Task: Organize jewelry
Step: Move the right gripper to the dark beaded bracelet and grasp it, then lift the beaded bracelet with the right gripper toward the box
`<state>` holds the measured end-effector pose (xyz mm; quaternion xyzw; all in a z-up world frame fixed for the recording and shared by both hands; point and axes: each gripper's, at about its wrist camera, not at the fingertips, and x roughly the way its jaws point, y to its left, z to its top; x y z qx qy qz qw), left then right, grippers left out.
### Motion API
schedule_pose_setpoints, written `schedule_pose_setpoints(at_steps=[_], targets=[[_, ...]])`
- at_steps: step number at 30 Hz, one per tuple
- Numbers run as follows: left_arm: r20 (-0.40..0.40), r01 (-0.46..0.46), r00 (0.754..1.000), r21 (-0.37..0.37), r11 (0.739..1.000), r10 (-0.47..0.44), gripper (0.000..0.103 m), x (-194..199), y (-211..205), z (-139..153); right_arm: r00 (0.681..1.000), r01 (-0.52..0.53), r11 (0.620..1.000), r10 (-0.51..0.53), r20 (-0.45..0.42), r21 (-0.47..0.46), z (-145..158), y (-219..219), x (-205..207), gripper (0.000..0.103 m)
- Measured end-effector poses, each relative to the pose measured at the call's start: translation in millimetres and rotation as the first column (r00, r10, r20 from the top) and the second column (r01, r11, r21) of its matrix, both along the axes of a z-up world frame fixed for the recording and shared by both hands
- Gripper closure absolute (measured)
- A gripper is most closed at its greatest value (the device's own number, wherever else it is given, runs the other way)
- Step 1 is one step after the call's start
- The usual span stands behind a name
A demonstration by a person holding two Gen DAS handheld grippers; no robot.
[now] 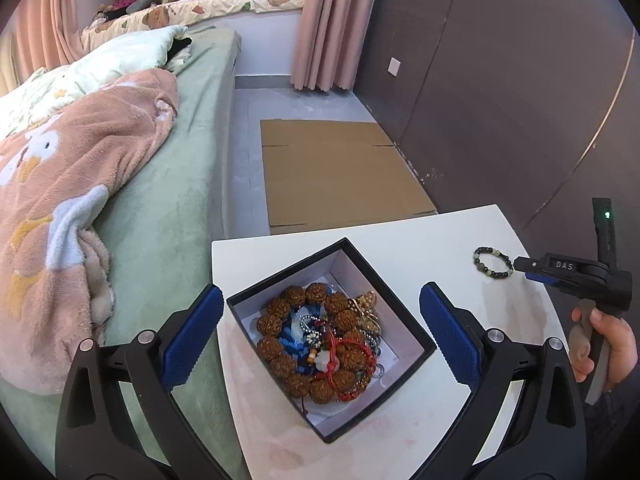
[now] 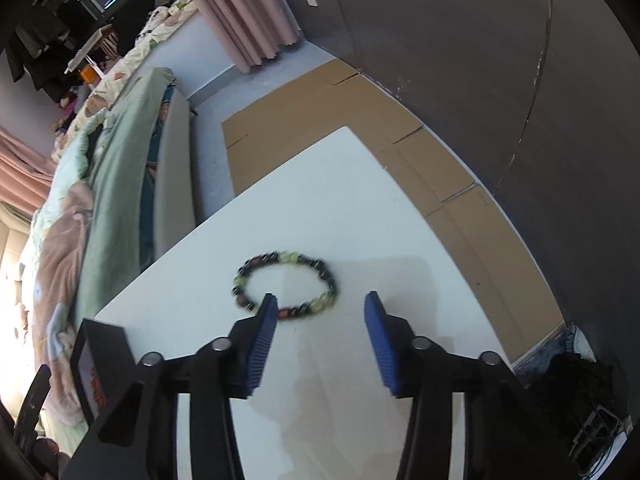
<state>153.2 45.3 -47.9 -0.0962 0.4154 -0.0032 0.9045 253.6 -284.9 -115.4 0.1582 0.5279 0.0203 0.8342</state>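
A black box [image 1: 348, 246] with a white lining sits on the white table [image 1: 420, 232]; it holds a heap of jewelry [image 1: 320, 332], with a bracelet of big brown beads, red cords and blue beads. My left gripper [image 1: 322, 300] is open and hovers over the box, its fingers on either side. A dark and pale green bead bracelet [image 1: 493, 262] lies flat on the table to the right. In the right wrist view the bracelet [image 2: 286, 286] lies just ahead of my open right gripper [image 2: 320, 304], whose left fingertip [image 2: 267, 312] covers part of it. The right gripper [image 1: 520, 266] also shows beside the bracelet.
A bed with a green sheet [image 1: 172, 184] and a pink blanket [image 1: 80, 184] lies left of the table. Flat cardboard [image 1: 336, 176] covers the floor behind the table, by a dark wall [image 1: 500, 100]. The box's corner [image 2: 96, 360] shows at the lower left of the right wrist view.
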Motion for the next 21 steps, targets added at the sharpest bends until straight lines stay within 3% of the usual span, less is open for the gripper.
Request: schedule_pose_setpoints(at_steps=[5, 9, 11, 13, 21], targets=[[-0.009, -0.008, 1.000, -0.013, 1.000, 0.008, 0.005, 10, 3, -4, 1.000, -0.011, 0.997, 0.010, -0.016, -0.074, -10, 8, 16, 0.073], [-0.013, -0.026, 1.000, -0.034, 0.999, 0.026, 0.005, 10, 7, -5, 0.999, -0.041, 0.980, 0.041, -0.006, -0.194, -10, 25, 17, 0.077], [-0.010, -0.029, 1.000, -0.036, 0.999, 0.029, 0.005, 8, 7, -4, 0.997, -0.070, 0.955, 0.073, 0.000, -0.287, -11, 36, 18, 0.090], [-0.008, -0.030, 1.000, -0.031, 0.999, 0.030, 0.005, 6, 7, -3, 0.994, -0.106, 0.939, 0.112, 0.001, -0.327, -12, 45, 17, 0.095], [-0.005, -0.053, 0.999, -0.021, 0.998, 0.053, 0.005, -9, 15, 0, 0.988, -0.150, 0.966, 0.156, 0.014, -0.209, 4, 50, 8, 0.095]])
